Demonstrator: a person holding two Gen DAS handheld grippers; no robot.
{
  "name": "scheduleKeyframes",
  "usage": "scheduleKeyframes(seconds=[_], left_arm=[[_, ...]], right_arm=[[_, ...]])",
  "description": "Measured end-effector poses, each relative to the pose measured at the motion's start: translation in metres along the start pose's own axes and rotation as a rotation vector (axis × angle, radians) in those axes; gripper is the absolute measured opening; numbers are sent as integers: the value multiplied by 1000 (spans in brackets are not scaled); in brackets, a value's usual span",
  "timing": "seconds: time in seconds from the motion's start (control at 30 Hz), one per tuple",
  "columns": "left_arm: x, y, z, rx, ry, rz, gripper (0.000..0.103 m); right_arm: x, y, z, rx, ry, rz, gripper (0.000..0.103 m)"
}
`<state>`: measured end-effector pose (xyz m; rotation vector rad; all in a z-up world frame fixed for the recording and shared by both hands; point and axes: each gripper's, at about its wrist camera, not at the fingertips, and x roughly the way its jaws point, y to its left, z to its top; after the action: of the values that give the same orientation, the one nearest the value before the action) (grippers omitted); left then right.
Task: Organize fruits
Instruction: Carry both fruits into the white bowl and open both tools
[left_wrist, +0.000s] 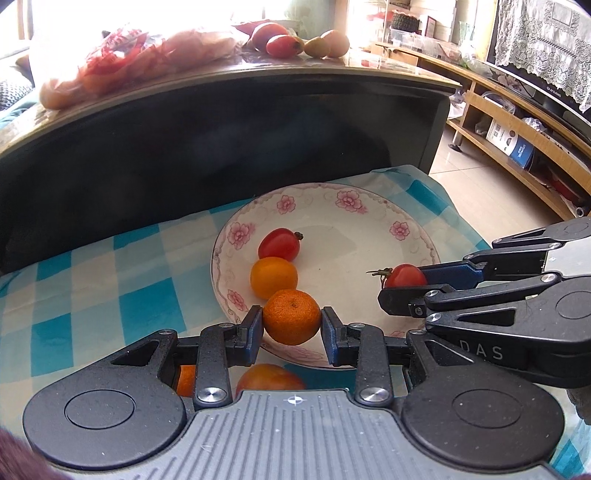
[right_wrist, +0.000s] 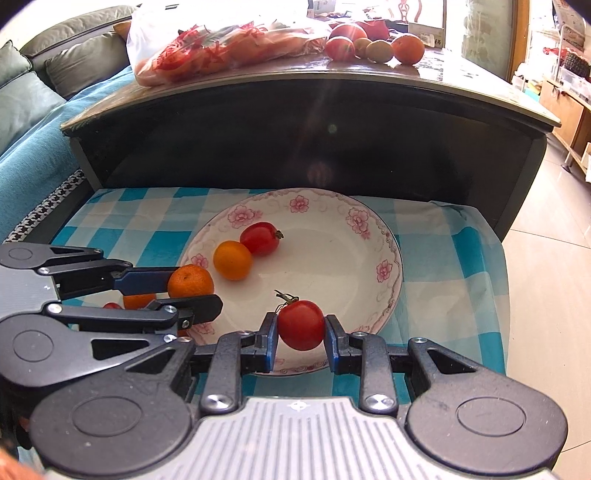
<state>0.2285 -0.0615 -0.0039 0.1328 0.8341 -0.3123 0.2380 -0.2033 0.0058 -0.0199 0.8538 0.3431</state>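
A white plate with pink flowers lies on a blue checked cloth. On it rest a red tomato and a smooth orange fruit, touching each other. My left gripper is shut on a mandarin, held over the plate's near left rim. Over the plate's near right part, my right gripper is shut on a stemmed red tomato.
Loose fruit lies on the cloth under the left gripper: an orange piece and a reddish one. Behind stands a dark table bearing a plastic bag and more fruit. Tiled floor lies right.
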Motion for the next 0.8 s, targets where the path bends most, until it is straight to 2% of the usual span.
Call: scheduleKeyframes(seconds=[0.2,0.8], left_arm=[[3,1,1,-8,3,6,41],[-10,2,4,18,-24,30,55]], right_arm=[[7,-1,1,-5,-1,2,31],[2,-2,4,-3,-32,-9,32]])
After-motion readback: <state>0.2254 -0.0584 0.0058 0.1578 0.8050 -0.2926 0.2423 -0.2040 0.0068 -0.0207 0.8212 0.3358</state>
